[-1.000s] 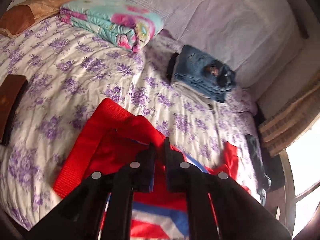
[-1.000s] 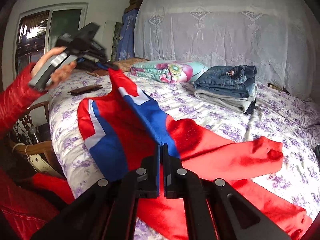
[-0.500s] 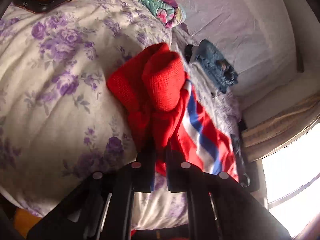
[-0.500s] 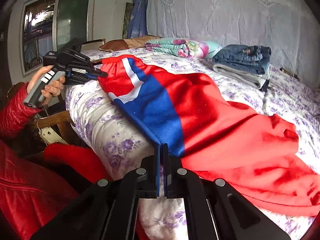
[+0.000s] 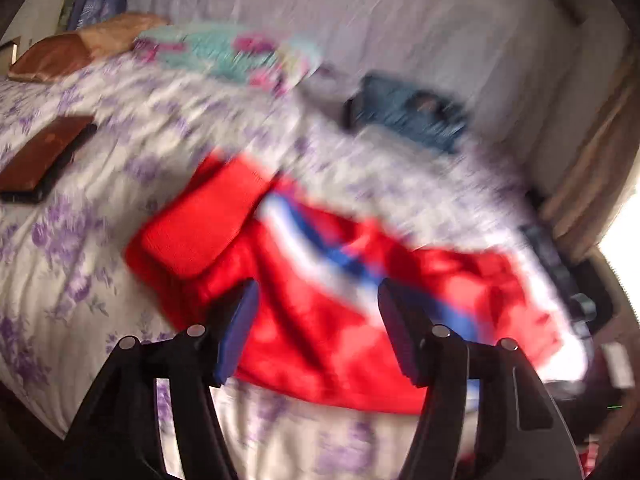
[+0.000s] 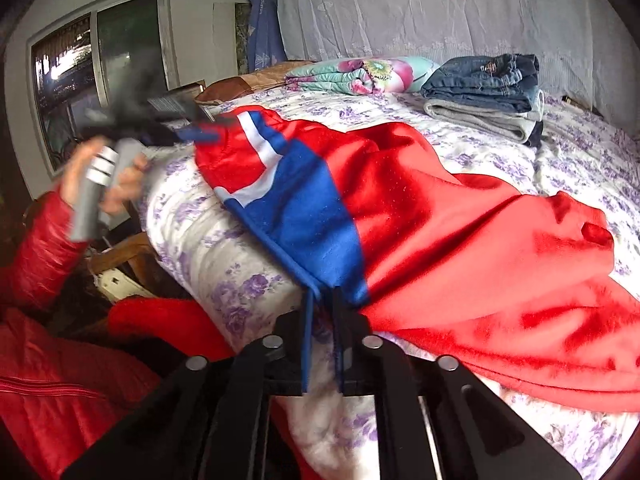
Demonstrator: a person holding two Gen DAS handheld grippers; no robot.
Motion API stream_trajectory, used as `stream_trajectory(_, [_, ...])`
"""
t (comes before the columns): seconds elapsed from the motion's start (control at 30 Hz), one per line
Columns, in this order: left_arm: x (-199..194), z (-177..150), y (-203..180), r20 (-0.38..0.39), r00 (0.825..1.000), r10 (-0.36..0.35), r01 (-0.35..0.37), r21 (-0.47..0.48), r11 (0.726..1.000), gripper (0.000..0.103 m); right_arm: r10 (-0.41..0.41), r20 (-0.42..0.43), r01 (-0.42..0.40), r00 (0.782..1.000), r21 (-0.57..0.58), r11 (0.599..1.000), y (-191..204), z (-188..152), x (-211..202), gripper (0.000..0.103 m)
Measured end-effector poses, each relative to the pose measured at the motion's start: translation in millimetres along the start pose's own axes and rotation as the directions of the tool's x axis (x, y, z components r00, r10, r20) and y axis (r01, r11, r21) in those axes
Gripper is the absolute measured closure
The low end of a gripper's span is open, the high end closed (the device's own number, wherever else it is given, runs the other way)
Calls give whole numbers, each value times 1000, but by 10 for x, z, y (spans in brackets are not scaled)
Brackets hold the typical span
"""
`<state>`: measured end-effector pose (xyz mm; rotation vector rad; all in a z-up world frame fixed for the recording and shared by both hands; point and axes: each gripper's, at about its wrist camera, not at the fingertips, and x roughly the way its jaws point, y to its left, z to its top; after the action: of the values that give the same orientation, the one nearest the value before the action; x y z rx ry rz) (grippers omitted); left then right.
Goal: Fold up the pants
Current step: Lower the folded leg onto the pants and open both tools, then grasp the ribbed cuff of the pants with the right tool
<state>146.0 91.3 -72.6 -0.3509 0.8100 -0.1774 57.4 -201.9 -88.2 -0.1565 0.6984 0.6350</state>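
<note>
Red pants (image 6: 460, 220) with a blue and white side stripe lie spread across the flowered bed (image 6: 580, 152). My right gripper (image 6: 323, 312) is at the bed's near edge, its jaws opening a narrow gap. The blue hem corner lies just at its tips, and sheet shows through the gap. In the blurred left wrist view my left gripper (image 5: 318, 304) is opening wide over the pants (image 5: 192, 236) near the red waistband, pressing on nothing. The right wrist view shows the left gripper (image 6: 196, 134) as a blur in a hand (image 6: 80, 168) with a red sleeve.
Folded jeans (image 6: 484, 80) on a grey garment sit at the far side of the bed. A folded floral quilt (image 6: 360, 74) and a brown pillow (image 5: 52, 58) lie by the headboard. A brown wallet-like case (image 5: 44, 156) rests on the sheet. A wooden chair (image 6: 120, 256) stands beside the bed.
My left gripper has let go of the red waistband and spread its jaws; the pants now lie on the bed. My right gripper's jaws have parted slightly at the blue hem.
</note>
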Motion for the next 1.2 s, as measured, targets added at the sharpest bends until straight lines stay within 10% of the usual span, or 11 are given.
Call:
stream_trajectory(0.17, [30,-120,98,11,999,-41,40,31,999,45,-52,128,37,990,115,993,-308,276,-554,47])
stream_trajectory(0.4, [-17,-191,150,55,996,-74,74,-1,997,42,-293,-39,275,955,484,831,-1445,802,-123,45])
stream_trajectory(0.63, [-25,-348,-14,117,993,-22,9,109,994,34,-360,-299,456,884,381,805,-1638,874,694,37])
stream_trajectory(0.73, [-26,-373,-20,137,990,-28,9,135,991,31,-381,-303,471,874,328,819,-1641,818,675,51])
stream_trajectory(0.8, [-28,-388,-16,146,989,-35,13,144,989,30,-344,-282,430,896,355,830,-1652,772,582,95])
stream_trajectory(1.0, [-38,-404,-2,156,986,-55,32,148,988,30,-289,100,203,952,500,842,-1572,1055,-403,97])
stream_trajectory(1.1, [-70,-379,67,155,984,-86,72,99,993,30,-253,334,37,908,537,843,-1523,1024,-1122,97])
stream_trajectory(1.2, [-91,-360,110,152,983,-106,97,60,993,30,-309,348,27,885,625,780,-1550,368,-1491,98])
